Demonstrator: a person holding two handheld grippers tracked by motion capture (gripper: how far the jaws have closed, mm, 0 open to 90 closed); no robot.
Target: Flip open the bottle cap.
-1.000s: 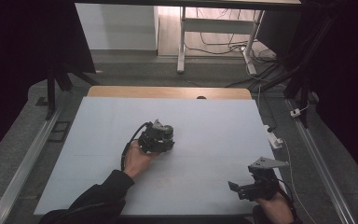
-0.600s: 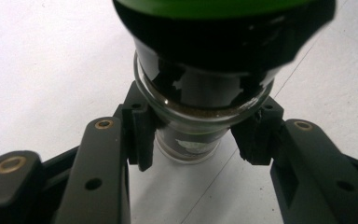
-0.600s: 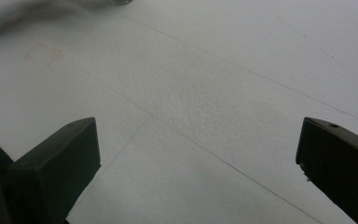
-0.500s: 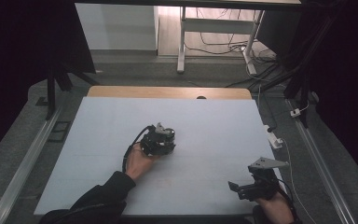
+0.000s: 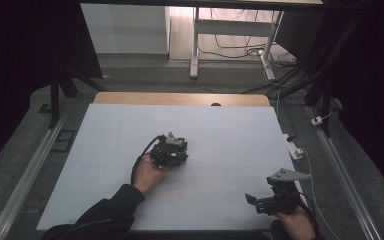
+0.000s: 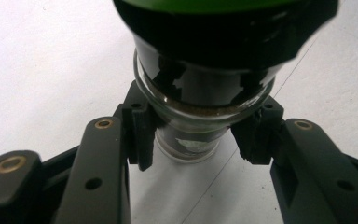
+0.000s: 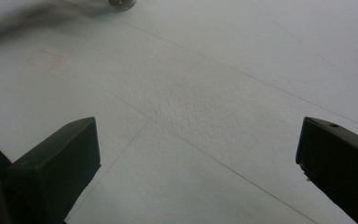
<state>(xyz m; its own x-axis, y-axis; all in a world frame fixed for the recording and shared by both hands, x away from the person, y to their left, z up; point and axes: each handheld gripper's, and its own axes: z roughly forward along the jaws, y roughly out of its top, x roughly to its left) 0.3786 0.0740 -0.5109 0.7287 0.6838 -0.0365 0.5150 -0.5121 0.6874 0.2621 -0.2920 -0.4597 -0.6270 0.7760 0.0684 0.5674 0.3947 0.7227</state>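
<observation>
1. Glass, with a dark collar and a green cap: a small jar (image 6: pixel 200 116) sits clamped between the jaws of the left gripper (image 6: pixel 198 135), pads pressing its neck from both sides.
2. From the high view, that gripper (image 5: pixel 171 150) and the jar it hides are at the frame's centre, low on the white table (image 5: pixel 230 130).
3. The right gripper (image 5: pixel 272 197) waits at the lower right, jaws spread wide and empty over bare mat (image 7: pixel 191 116).
4. Judged step: the jar is gripped, with its base apparently on the table, and lifting or carrying has not begun.
5. The next move likely calls for a firm squeeze on the smooth neck and a straight, level lift, since the heavier capped top could tip.
</observation>
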